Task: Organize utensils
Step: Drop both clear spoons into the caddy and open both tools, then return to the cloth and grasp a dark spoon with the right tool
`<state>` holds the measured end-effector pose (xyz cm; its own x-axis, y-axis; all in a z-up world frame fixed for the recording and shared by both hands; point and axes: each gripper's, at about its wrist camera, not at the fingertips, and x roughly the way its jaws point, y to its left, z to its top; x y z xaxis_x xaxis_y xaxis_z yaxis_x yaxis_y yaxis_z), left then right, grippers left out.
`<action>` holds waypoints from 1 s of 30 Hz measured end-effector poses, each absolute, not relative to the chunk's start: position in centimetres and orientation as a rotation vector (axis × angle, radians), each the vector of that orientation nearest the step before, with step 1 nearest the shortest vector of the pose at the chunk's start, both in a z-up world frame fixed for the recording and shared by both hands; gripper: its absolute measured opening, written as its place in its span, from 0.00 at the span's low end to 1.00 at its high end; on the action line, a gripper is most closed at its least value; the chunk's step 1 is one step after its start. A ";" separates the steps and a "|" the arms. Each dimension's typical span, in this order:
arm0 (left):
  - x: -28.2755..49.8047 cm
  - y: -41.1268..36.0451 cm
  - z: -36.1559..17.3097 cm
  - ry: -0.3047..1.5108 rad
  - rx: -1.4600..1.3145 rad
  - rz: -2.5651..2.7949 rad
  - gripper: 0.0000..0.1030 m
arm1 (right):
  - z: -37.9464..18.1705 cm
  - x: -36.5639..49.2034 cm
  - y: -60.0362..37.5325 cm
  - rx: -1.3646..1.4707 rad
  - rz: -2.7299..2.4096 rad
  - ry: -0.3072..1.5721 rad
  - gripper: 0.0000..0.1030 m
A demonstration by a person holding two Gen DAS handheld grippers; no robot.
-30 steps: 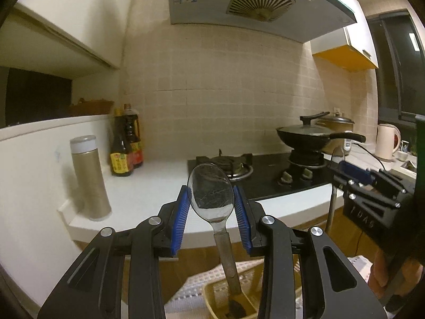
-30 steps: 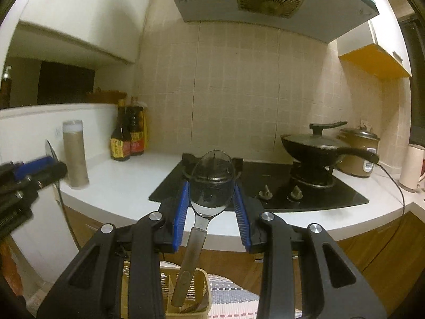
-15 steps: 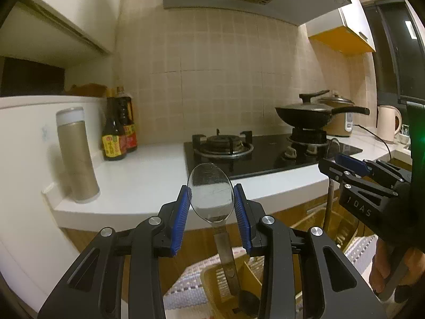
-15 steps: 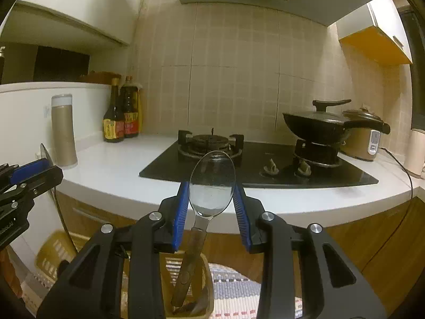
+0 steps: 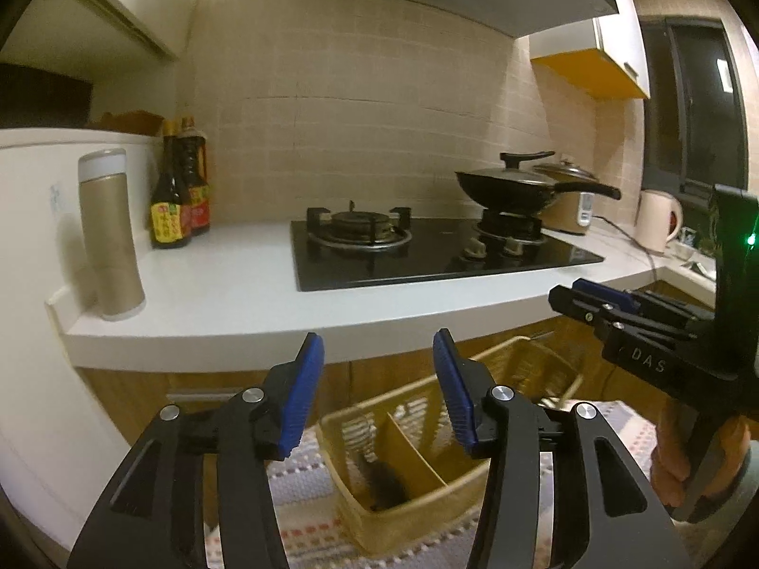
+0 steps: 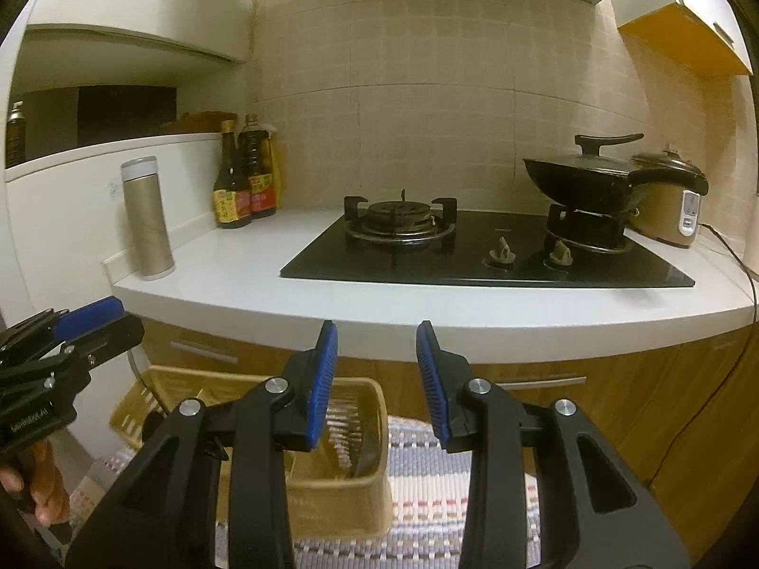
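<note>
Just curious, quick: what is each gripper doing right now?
Left gripper: opening, nothing between its jaws.
Right gripper: open, holding nothing.

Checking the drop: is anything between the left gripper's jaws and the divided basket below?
Nothing: the left gripper, its jaws opening, holds nothing, and the stretch down to the yellow basket is bare in the left wrist view.

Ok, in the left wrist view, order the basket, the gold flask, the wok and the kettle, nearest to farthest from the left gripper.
1. Basket, just below the left gripper.
2. Flask, left counter edge.
3. Wok, right burner.
4. Kettle, far right.
</note>
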<state>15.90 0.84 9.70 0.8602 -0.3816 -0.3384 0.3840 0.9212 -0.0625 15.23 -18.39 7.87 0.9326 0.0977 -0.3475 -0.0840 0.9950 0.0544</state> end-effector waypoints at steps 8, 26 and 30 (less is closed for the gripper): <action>12.4 2.3 10.8 0.395 -0.074 -0.462 0.49 | 8.8 11.6 -20.1 0.089 0.140 0.407 0.37; 6.9 1.9 6.0 0.758 -0.070 -0.482 0.49 | 4.9 6.2 -20.9 0.075 0.219 0.822 0.37; 6.7 1.8 2.6 0.861 -0.036 -0.472 0.49 | 1.1 6.7 -20.5 0.098 0.266 1.002 0.37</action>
